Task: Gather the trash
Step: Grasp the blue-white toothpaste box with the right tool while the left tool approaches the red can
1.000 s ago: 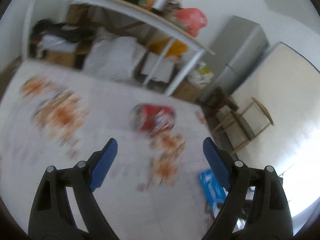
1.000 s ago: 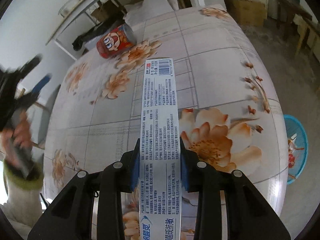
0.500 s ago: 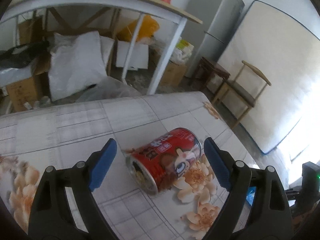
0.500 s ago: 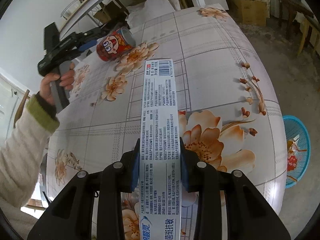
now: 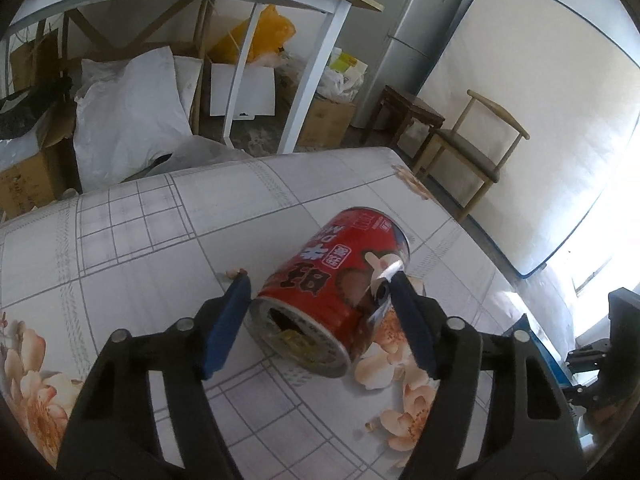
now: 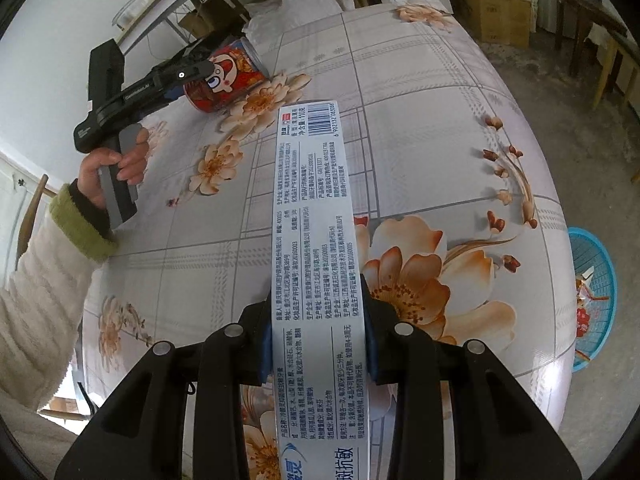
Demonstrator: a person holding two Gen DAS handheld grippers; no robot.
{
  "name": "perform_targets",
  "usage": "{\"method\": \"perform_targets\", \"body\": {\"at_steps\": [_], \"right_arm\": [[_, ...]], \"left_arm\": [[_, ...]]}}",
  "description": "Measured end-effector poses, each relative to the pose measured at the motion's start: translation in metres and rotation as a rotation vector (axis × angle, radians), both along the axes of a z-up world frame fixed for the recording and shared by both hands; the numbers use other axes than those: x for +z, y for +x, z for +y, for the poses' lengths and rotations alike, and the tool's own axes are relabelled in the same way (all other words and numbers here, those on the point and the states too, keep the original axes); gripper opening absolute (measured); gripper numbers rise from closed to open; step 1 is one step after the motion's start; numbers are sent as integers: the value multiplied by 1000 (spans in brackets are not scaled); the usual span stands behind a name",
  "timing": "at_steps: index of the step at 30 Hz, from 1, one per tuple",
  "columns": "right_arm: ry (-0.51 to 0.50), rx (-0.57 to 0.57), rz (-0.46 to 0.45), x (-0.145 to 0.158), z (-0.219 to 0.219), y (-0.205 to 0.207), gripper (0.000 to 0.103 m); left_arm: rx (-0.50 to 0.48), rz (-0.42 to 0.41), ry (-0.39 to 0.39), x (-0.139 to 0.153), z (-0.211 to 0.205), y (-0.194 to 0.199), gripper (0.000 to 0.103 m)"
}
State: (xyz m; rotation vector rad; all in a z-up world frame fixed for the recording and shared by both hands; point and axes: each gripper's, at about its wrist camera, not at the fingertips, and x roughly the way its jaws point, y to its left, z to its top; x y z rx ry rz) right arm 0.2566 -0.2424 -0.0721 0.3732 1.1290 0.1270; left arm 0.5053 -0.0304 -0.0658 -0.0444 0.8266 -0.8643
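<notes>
A red drink can (image 5: 320,272) lies on its side on the floral tablecloth (image 5: 152,240), open end towards the left wrist camera. My left gripper (image 5: 318,280) straddles it and its jaws are closing, with the blue pads (image 5: 224,324) touching both sides of the can. From the right wrist view, the same can (image 6: 228,80) sits at the far left of the table with the left gripper (image 6: 192,76) on it, held by a hand in a white sleeve. My right gripper (image 6: 318,304) is shut on a long white toothpaste box (image 6: 312,216), held above the table.
A blue plastic basket (image 6: 596,300) with some scraps stands on the floor beside the table's right edge. Beyond the far edge are a white shelf frame (image 5: 240,80), white sacks, cardboard boxes, a grey fridge (image 5: 404,40) and a wooden chair (image 5: 472,148).
The left gripper swung in and down to the can, then its jaws narrowed from wide open onto the can's sides. The right gripper and its box stayed still.
</notes>
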Motion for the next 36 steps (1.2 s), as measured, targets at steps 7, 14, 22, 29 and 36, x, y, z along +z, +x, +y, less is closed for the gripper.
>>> {"method": "perform_targets", "body": {"at_steps": [7,14,22,29,36], "right_arm": [[-1,-4,-8,-1,-1,0,33],[-36,1,-32,-1,4,-3,33],[-36,2,-47,-2,4,-5,33],[-18,-1,-50,-2,2,-8,33],[2,-4,-60,-3,-1,-8,33]], "left_arm": [[49,-9,45,10,1,-27,52],[59,71,-11,19,17,-59,15],[96,10,-71,31,14,-62,76],[-22,88,29,14,-47,-66,79],[-10,195,50,-15,-71,-79,61]]}}
